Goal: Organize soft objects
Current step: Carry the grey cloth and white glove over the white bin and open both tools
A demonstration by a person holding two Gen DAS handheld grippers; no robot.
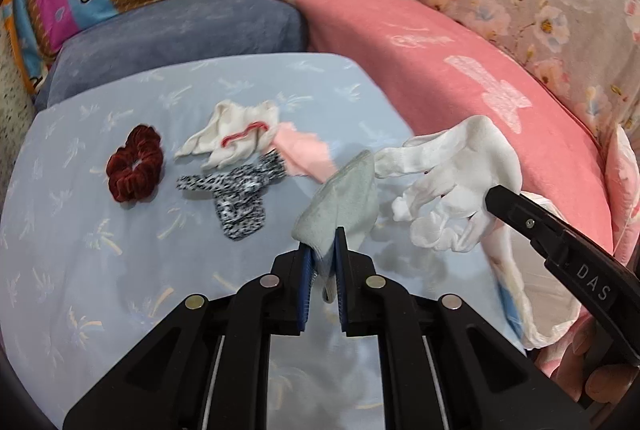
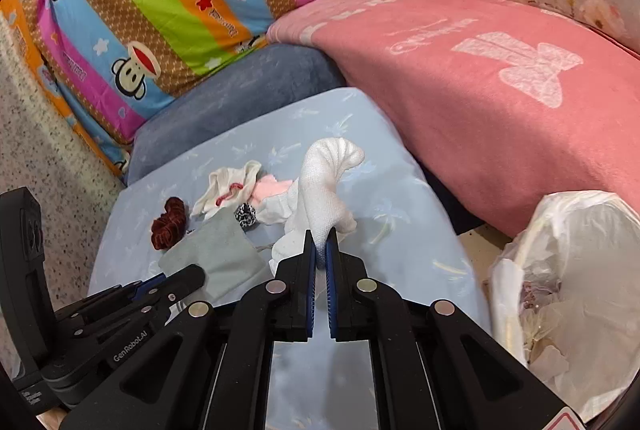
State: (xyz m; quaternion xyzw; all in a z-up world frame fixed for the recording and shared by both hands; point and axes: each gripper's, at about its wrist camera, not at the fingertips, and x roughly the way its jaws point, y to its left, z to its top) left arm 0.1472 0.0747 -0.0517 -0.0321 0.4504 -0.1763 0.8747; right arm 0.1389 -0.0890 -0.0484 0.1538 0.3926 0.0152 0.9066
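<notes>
On the sheet (image 1: pixel 120 290), the scrunchie (image 1: pixel 134 164) lies left of the spotted cloth (image 1: pixel 240 198); glove pair (image 1: pixel 236 134) behind.

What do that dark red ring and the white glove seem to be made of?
The dark red scrunchie looks like velvet: plush, ruffled folds with a soft sheen. The white glove, pinched in the right gripper, looks like knitted cotton or a similar yarn: fine ribbed texture, matte, limp.
</notes>
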